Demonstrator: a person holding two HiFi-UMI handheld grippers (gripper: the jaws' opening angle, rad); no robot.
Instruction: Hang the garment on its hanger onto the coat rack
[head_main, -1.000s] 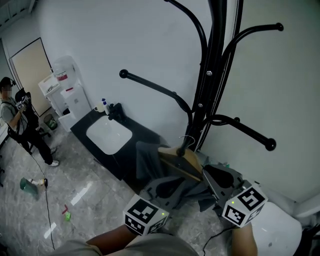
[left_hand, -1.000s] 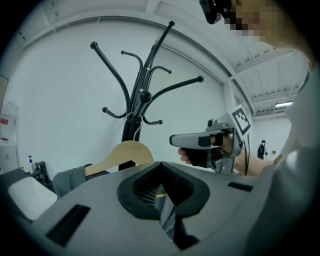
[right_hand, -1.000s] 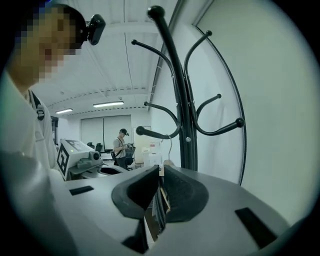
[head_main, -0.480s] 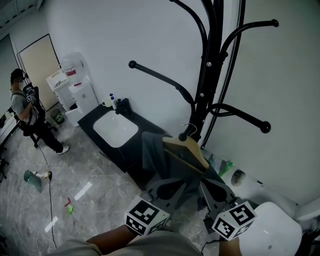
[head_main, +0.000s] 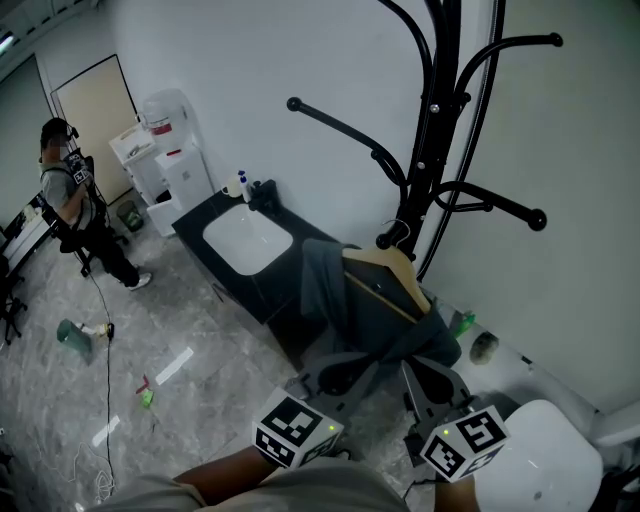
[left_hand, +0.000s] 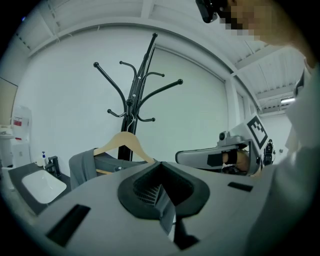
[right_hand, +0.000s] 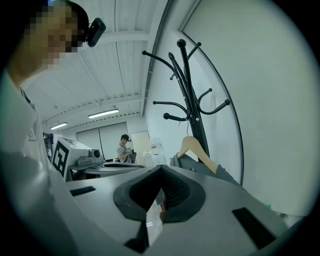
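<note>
The black coat rack (head_main: 440, 130) stands against the white wall. A wooden hanger (head_main: 392, 275) carrying a grey garment (head_main: 350, 310) hangs with its hook close to the rack's pole, below a low arm; which part bears it I cannot tell. Both grippers sit below the garment, apart from it. My left gripper (head_main: 338, 370) is shut with nothing in it. My right gripper (head_main: 425, 375) is shut and empty too. From the left gripper view the hanger (left_hand: 122, 142) shows in front of the rack (left_hand: 131, 100). The right gripper view has the hanger (right_hand: 197, 150) ahead of the jaws.
A black counter with a white sink (head_main: 247, 238) stands left of the rack, with a white water dispenser (head_main: 170, 150) behind it. A person (head_main: 75, 200) stands far left. A white rounded seat (head_main: 545, 460) is at the bottom right. A green bottle (head_main: 462, 322) lies by the wall.
My right gripper has drawn back and down from the hanger and its jaws have closed. The hanger with the garment stays by the rack's pole. The head view has shifted left.
</note>
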